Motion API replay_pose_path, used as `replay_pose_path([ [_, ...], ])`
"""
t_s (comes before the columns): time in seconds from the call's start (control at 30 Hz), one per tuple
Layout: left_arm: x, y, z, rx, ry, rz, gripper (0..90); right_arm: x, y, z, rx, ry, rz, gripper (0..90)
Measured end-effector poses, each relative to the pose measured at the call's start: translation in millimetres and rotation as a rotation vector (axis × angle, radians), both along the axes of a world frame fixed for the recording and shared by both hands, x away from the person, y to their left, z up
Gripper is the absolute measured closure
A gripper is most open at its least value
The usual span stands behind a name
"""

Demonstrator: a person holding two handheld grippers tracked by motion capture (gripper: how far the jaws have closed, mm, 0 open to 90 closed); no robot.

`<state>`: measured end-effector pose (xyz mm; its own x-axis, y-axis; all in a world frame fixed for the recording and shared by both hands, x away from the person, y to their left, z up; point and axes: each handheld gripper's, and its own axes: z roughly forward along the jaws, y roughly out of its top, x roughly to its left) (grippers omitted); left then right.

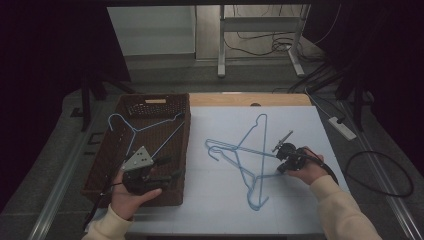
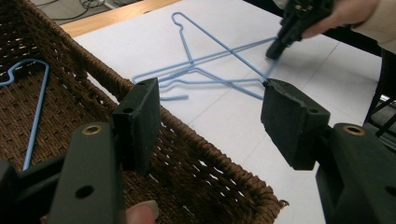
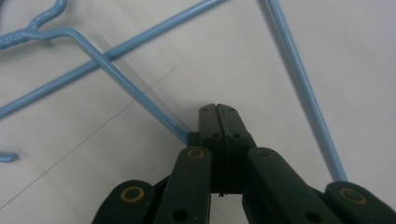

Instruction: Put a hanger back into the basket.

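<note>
A table [image 1: 225, 99] with a wooden edge showing along its far side takes up the middle of the high view, covered by a white sheet [image 1: 210, 200]. At the left of the frame a brown wicker basket [image 1: 177, 150] stands on it (partly over the sheet's left edge). Right of centre, two blue wire hangers [image 1: 246, 150] lie crossed on the sheet.

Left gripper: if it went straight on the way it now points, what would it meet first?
Probably the wicker basket's near rim, just beyond the open left gripper. If it cleared that, the blue wire hangers on the white table come next; depth is uncertain.
</note>
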<state>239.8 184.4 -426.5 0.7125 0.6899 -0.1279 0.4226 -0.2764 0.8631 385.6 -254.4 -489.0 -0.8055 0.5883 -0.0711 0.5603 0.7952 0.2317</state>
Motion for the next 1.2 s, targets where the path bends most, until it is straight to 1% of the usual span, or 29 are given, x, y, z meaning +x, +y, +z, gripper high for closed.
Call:
replay_pose_path([
  [0.1, 0.2, -0.2, 0.1, -0.003, 0.001, -0.001, 38.0, -11.2, -0.6, -0.1, 0.011, 0.001, -0.001, 90.0],
  [0.13, 0.4, -0.2, 0.0, -0.004, 0.001, -0.002, 38.0, -14.7, -0.3, 0.5, 0.013, 0.000, 0.007, 90.0],
  [0.2, 0.8, -0.4, -0.1, -0.005, 0.001, -0.003, 38.0, -18.1, 1.5, 2.5, 0.014, -0.026, 0.012, 90.0],
  [0.23, 1.0, -0.5, -0.2, -0.006, 0.002, -0.003, 38.0, -19.2, 3.5, 4.4, 0.023, -0.045, 0.022, 90.0],
  [0.27, 1.3, -0.6, -0.2, -0.008, 0.003, -0.003, 38.0, -20.6, 7.1, 7.2, 0.037, -0.053, 0.032, 90.0],
  [0.33, 1.6, -0.3, 0.0, -0.009, 0.002, -0.002, 38.0, -23.7, 20.8, 13.7, 0.070, -0.079, 0.078, 90.0],
  [0.4, 1.7, 0.1, 0.1, -0.009, 0.001, -0.001, 38.0, -26.0, 34.6, 18.0, 0.100, -0.084, 0.122, 90.0],
  [0.43, 1.6, 0.4, 0.2, -0.008, 0.000, -0.001, 38.0, -26.9, 43.0, 19.7, 0.105, -0.087, 0.142, 90.0],
  [0.47, 1.5, 0.5, 0.3, -0.008, 0.000, -0.001, 38.1, -27.6, 53.3, 20.7, 0.106, -0.090, 0.167, 90.0],
  [0.5, 1.2, 0.6, 0.3, -0.008, -0.001, -0.002, 38.0, -27.7, 59.2, 20.6, 0.107, -0.086, 0.178, 90.0],
  [0.57, 0.7, 0.8, 0.6, -0.008, -0.002, -0.004, 38.1, -27.3, 75.2, 17.3, 0.103, -0.072, 0.213, 90.0],
  [0.67, 0.2, 1.1, 0.7, -0.008, -0.003, -0.004, 38.1, -28.4, 91.2, 11.2, 0.092, -0.053, 0.253, 90.0],
  [0.73, 0.1, 1.6, 1.1, -0.007, -0.005, -0.004, 38.1, -29.2, 99.8, 5.9, 0.062, -0.051, 0.269, 90.0],
  [0.77, -0.1, 1.8, 1.2, -0.008, -0.005, -0.004, 38.0, -29.3, 103.4, 2.8, 0.050, -0.042, 0.275, 90.0],
  [0.8, -0.2, 1.9, 1.3, -0.008, -0.005, -0.003, 38.0, -29.4, 105.4, 0.5, 0.042, -0.038, 0.277, 90.0],
  [0.83, -0.2, 2.1, 1.5, -0.008, -0.005, -0.003, 38.0, -29.3, 106.5, -1.0, 0.032, -0.045, 0.279, 90.0],
  [0.87, -0.2, 2.1, 1.6, -0.009, -0.006, -0.003, 38.0, -28.8, 107.4, -2.4, 0.008, -0.054, 0.273, 90.0],
  [0.9, -0.1, 2.1, 1.6, -0.009, -0.005, -0.003, 38.0, -28.1, 107.4, -3.1, 0.013, -0.053, 0.269, 90.0],
  [0.97, 0.0, 1.7, 1.3, -0.009, -0.005, -0.004, 38.0, -26.4, 107.6, -3.4, 0.004, -0.063, 0.260, 90.0],
  [1.03, 0.1, 1.0, 0.8, -0.009, -0.004, -0.005, 38.0, -23.8, 107.4, -5.1, -0.029, -0.097, 0.241, 90.0],
  [1.1, 0.2, 0.7, 0.6, -0.008, -0.003, -0.004, 38.0, -17.1, 104.9, -7.8, -0.030, -0.102, 0.213, 90.0],
  [1.17, 0.4, 0.8, 0.6, -0.007, -0.002, -0.005, 38.1, -10.6, 102.5, -8.0, -0.013, -0.110, 0.190, 90.0],
  [1.2, 0.4, 0.8, 0.6, -0.007, -0.002, -0.005, 38.1, -10.6, 102.5, -8.0, -0.013, -0.110, 0.190, 90.0],
])
